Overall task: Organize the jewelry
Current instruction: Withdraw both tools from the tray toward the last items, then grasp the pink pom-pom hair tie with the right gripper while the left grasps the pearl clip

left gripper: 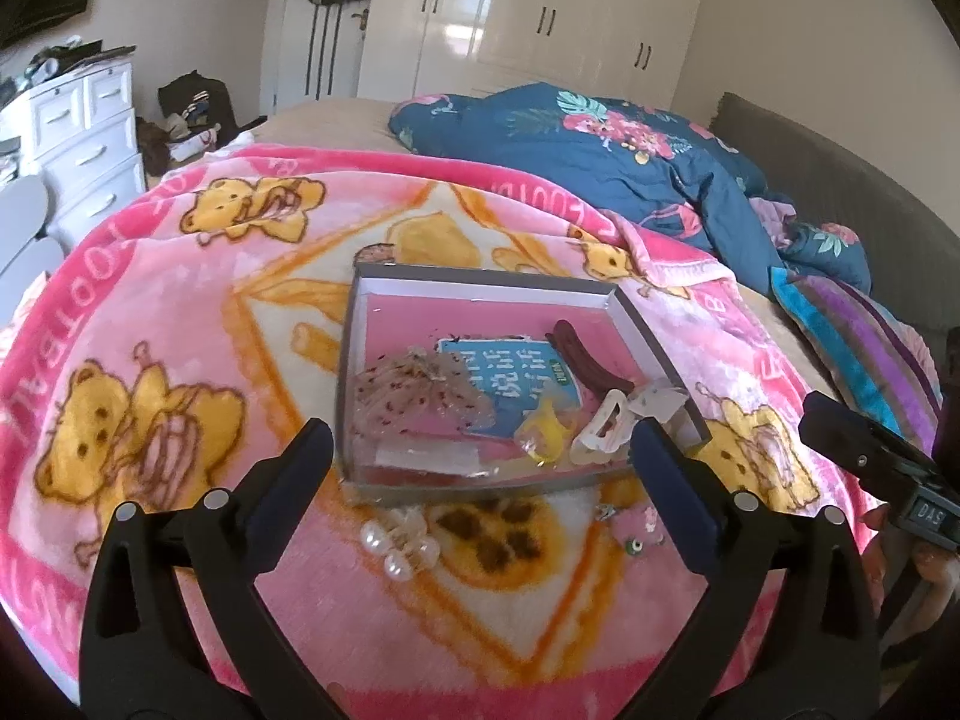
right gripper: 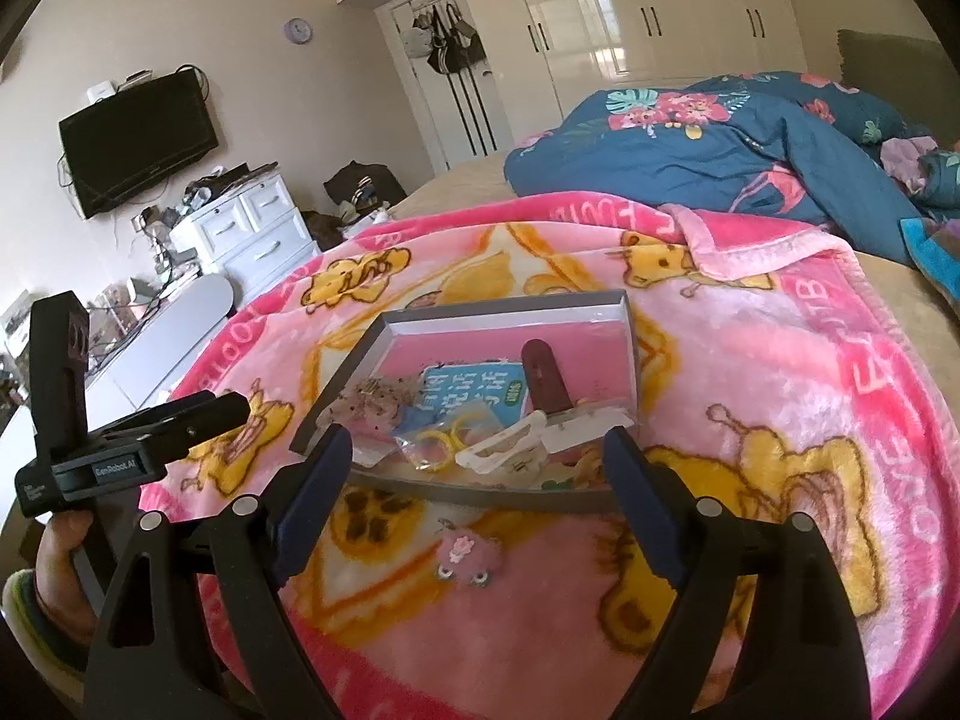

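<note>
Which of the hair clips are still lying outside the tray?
Two: the pearl clip and the fuzzy pink clip, both on the blanket just before the tray. The dark red clip and white clip are already inside.

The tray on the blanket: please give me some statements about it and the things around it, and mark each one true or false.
1. The dark red hair clip lies inside the tray. True.
2. The pearl clip lies inside the tray. False: it lies on the blanket, in front of the tray.
3. The left gripper holds the white clip. False: its jaws are open and empty.
4. The right gripper is open. True.
5. The pink fluffy clip lies outside the tray. True.
</note>
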Tool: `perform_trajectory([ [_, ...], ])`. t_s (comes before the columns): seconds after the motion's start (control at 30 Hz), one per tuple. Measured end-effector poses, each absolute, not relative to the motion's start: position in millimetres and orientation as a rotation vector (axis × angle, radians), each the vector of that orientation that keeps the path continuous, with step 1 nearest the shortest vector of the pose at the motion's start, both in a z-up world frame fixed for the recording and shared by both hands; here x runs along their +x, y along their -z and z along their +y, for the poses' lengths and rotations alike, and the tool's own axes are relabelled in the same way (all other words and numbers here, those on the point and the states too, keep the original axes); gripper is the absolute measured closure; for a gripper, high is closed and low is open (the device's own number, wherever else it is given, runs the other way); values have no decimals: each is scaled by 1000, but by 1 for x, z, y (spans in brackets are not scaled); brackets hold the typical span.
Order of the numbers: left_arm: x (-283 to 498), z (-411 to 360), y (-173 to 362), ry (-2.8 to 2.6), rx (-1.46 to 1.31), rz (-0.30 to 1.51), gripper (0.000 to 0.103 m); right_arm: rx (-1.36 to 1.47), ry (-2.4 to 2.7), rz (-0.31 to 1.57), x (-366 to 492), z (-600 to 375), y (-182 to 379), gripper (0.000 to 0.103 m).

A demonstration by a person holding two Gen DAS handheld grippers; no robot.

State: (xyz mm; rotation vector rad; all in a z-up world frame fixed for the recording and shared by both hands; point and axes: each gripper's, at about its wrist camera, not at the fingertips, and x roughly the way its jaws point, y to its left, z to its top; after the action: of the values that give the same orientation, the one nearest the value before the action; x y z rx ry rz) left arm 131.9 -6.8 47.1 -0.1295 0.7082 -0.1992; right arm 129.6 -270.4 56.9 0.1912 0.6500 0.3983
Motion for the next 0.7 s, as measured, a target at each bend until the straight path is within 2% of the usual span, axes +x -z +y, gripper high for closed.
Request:
perform_trajectory([
  [0.37,116,33,-15,114,-148,779,10,143,-437,728,119,-245,-34,18],
  [0.7,120,35,20,88,-123,854,10,103,-443,813,122,-225,1,18],
])
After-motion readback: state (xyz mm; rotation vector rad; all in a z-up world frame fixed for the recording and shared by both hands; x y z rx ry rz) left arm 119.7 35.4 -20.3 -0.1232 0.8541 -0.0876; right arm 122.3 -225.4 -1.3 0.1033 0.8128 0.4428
